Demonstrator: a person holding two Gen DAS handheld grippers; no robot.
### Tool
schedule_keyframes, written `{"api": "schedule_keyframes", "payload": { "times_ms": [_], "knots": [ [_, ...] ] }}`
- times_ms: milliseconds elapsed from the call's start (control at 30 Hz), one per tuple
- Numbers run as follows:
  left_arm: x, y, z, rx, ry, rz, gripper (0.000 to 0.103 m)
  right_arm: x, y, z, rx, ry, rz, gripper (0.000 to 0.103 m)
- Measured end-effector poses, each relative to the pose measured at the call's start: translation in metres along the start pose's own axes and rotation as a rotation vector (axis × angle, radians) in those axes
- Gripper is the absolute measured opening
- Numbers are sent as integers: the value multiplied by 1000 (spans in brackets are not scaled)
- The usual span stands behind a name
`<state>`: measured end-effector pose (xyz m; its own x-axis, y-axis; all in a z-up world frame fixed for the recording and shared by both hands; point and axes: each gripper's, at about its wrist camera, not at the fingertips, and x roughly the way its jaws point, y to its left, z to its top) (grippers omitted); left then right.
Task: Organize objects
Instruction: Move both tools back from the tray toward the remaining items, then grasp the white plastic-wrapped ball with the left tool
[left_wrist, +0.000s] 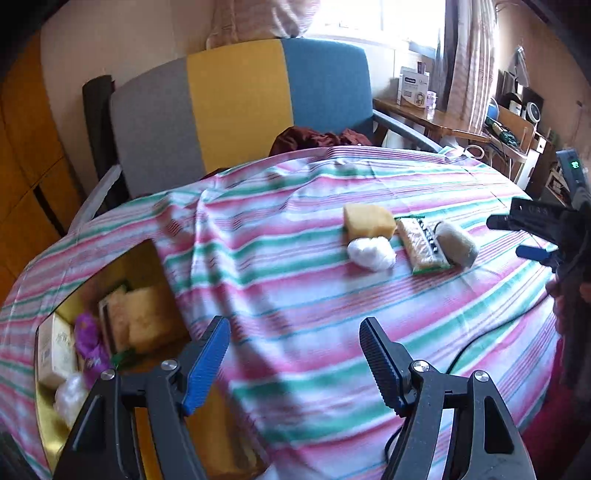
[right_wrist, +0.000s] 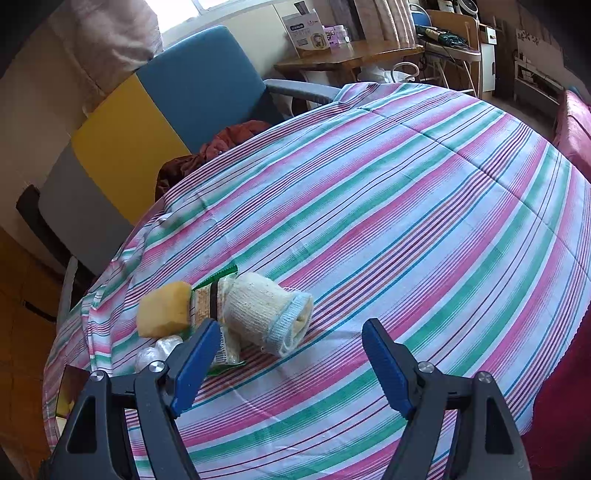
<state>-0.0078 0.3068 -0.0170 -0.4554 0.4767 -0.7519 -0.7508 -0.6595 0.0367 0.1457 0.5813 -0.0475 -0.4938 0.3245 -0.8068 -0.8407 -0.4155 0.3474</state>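
Observation:
Several items lie together on the striped tablecloth (left_wrist: 295, 280): a yellow sponge (left_wrist: 367, 221), a white plastic wad (left_wrist: 371, 253), a green-edged packet (left_wrist: 421, 247) and a rolled grey-white cloth (left_wrist: 456, 243). My left gripper (left_wrist: 295, 354) is open and empty, above the cloth, between these items and an open yellow box (left_wrist: 146, 258) at the left. My right gripper (right_wrist: 291, 332) is open and hovers just in front of the rolled cloth (right_wrist: 266, 314), with the sponge (right_wrist: 164, 314) and packet (right_wrist: 207, 306) to its left. It touches none of them. The right gripper (left_wrist: 511, 238) also shows at the right edge of the left wrist view.
The box holds a sponge (left_wrist: 147, 317), a purple item (left_wrist: 88, 336), a white carton (left_wrist: 57, 347) and a plastic wad. A grey, yellow and blue chair (left_wrist: 236, 99) with a dark red garment (left_wrist: 317, 138) stands behind the table. A black cable (left_wrist: 480, 343) trails over the near right.

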Motion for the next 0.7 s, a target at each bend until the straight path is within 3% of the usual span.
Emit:
{"api": "schedule_keyframes", "payload": {
  "times_ms": [467, 700],
  "knots": [
    [89, -51, 50, 58, 42, -48, 74, 3, -4, 1, 28, 20, 24, 81],
    [133, -55, 65, -23, 120, -93, 76, 7, -1, 0, 32, 35, 33, 81]
  ]
}}
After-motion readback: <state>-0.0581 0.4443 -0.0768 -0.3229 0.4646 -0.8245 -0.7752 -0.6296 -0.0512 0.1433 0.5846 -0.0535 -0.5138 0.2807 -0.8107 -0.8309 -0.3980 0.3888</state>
